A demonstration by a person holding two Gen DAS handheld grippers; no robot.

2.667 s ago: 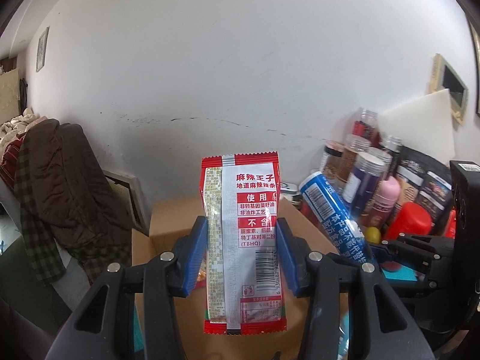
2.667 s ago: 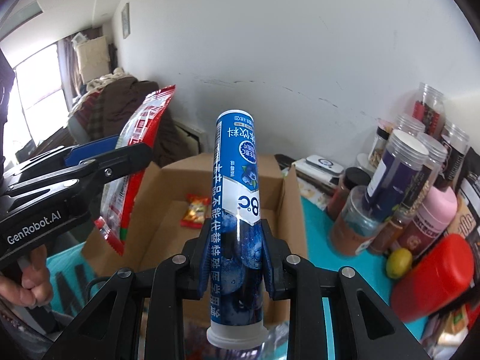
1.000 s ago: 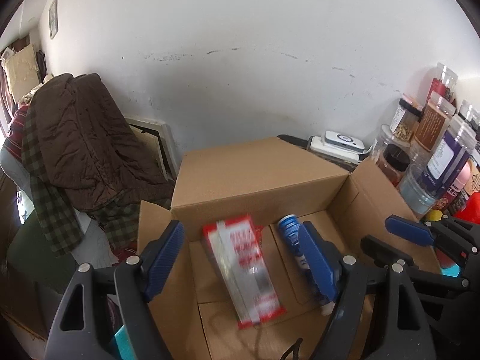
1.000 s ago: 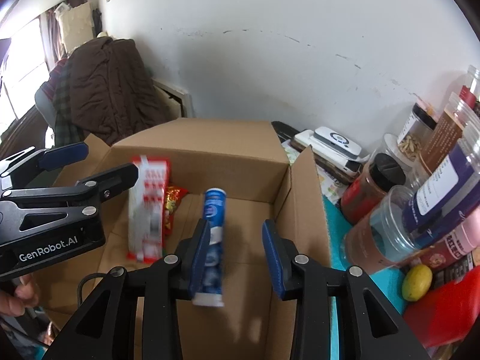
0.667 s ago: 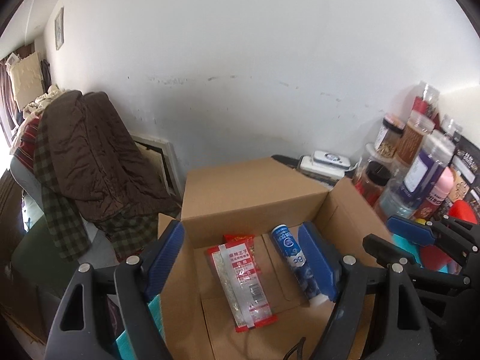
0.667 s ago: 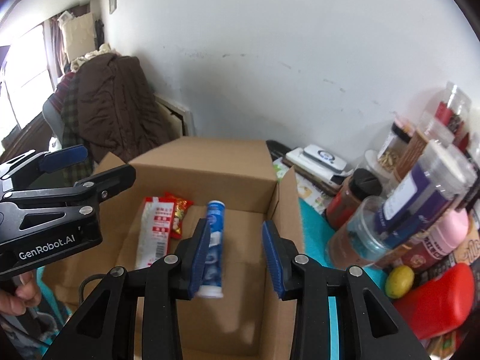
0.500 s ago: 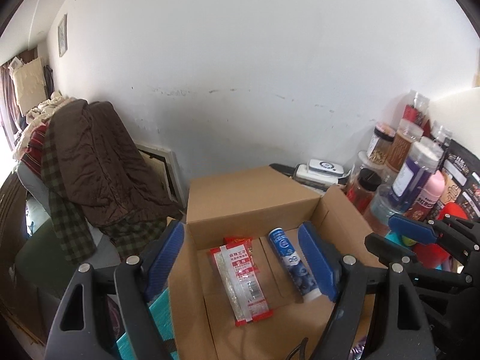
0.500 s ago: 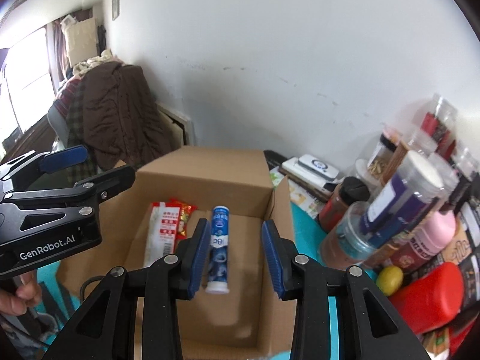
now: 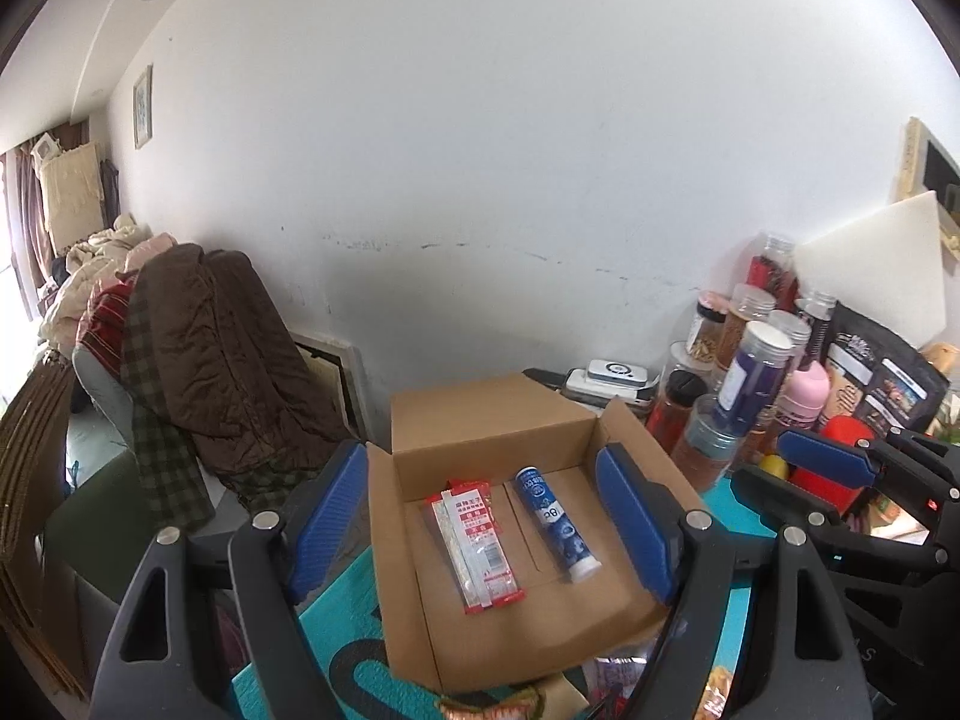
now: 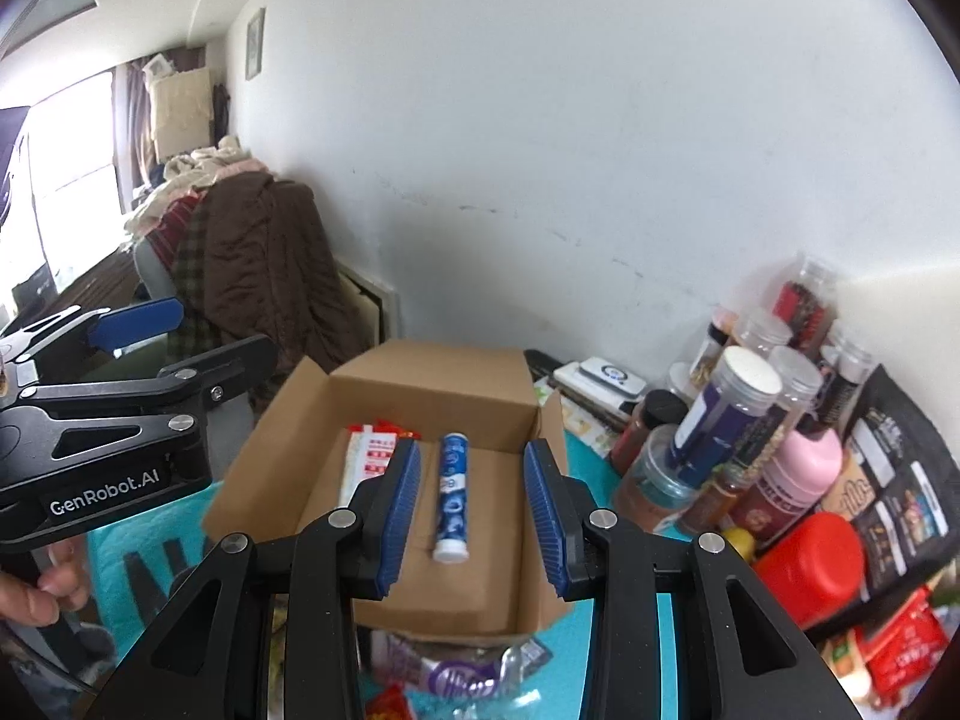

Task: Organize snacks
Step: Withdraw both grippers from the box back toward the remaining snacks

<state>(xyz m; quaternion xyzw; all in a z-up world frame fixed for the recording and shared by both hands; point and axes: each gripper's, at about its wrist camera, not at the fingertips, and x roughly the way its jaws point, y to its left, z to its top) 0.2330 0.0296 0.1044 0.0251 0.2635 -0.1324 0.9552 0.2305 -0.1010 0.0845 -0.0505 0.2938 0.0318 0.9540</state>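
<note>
Left gripper (image 9: pixel 480 519), black frame with blue ribbed pads, jaws spread wide, nothing between them, held above the near edge of the box. Right gripper (image 10: pixel 474 519), same build, jaws parted with a narrower gap, released, nothing gripped; the tube seen between its pads lies down in the box, not touching them. A hand (image 10: pixel 30 591) on the left gripper's handle shows at the lower left of the right wrist view.

Just below the grippers, crinkled snack wrappers (image 10: pixel 462 669) lie on a teal mat (image 9: pixel 342 630) at the box's near side.

Open brown cardboard box (image 9: pixel 414 456) sits on the mat, flaps up. Inside on the floor: red-and-white flat snack packet (image 9: pixel 474 540) on the left, a second small red packet partly under its far end; blue cylindrical tube with white cap (image 9: pixel 555 522) to its right, lying flat, cap toward the camera. Packet and tube lie side by side, not touching.

Right of the box: cluster of clear plastic jars with lids (image 9: pixel 750 354), pink bottle (image 10: pixel 798 468), red canister (image 10: pixel 807 564), small yellow round thing (image 9: pixel 774 468), black printed pouches (image 10: pixel 900 480).

Behind the box, white devices (image 9: pixel 612 375) stacked by the white wall (image 9: pixel 480 150). Far left, a brown quilted coat (image 9: pixel 228 354) draped over a chair.
</note>
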